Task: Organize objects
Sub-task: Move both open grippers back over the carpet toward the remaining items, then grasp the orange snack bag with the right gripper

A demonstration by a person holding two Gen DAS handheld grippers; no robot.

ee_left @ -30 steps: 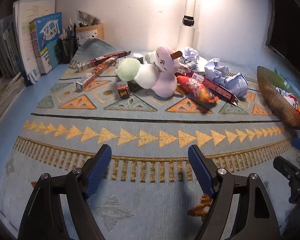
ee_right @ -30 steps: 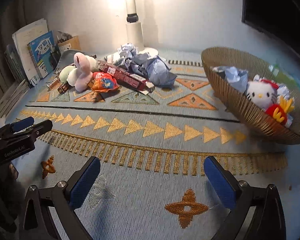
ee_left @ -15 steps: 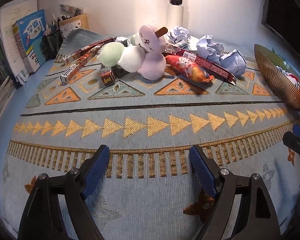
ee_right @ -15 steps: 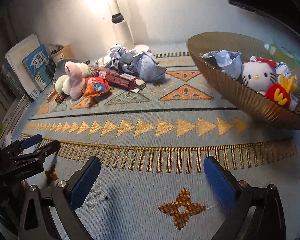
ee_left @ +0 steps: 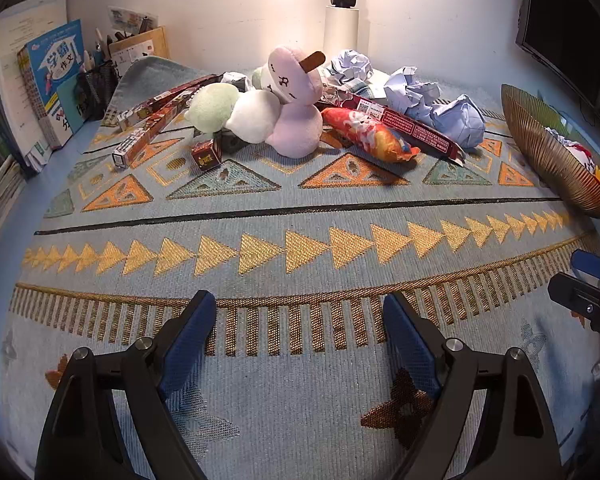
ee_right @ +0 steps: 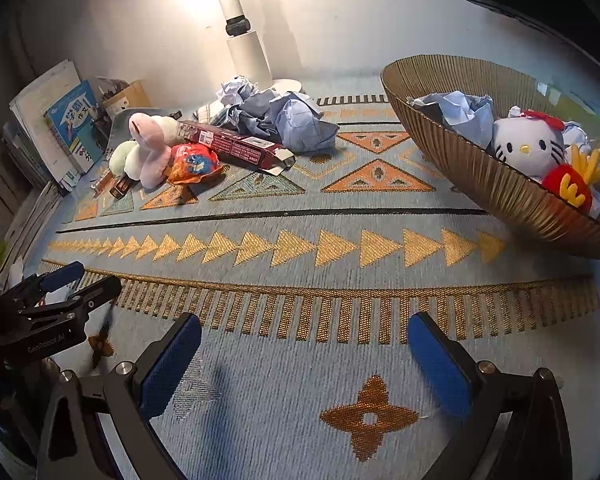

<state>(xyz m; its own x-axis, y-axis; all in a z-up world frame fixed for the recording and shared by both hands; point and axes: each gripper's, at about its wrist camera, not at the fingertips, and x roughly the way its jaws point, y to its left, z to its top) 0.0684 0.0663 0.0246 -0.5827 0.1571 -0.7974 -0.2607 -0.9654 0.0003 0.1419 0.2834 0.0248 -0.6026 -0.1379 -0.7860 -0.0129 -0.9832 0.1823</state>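
Your left claw [ee_left: 296, 320] hangs low over the near part of the patterned mat [ee_left: 300, 240] with its blue pads [ee_left: 188, 336] wide apart and nothing between them. Your right claw [ee_right: 304, 344] is in the same state, pads spread and gripping nothing, above the mat's near edge; each claw shows at the side of the other's view. The clutter to sort lies in a heap toward the far edge of the bench. At its middle sits a plush toy of stacked balls [ee_left: 276, 108], a pale green one, a white one and lilac ones, with a small brown stub on top. Against its right side rests an orange-red snack bag [ee_left: 368, 134], and behind that a long dark red box [ee_left: 404, 124] lies slanted, its near end open. Crumpled blue paper balls [ee_left: 456, 118] sit beyond the box toward the far right. Left of the plush, two more long boxes [ee_left: 156, 116] lie angled, and a small brown cube-shaped box [ee_left: 206, 154] stands just in front. At the right edge the ribbed bronze bowl [ee_right: 480, 176] already holds crumpled paper, a Hello Kitty plush [ee_right: 524, 148] and a red fries plush [ee_right: 572, 188]. Books [ee_left: 52, 80] stand along the left edge.
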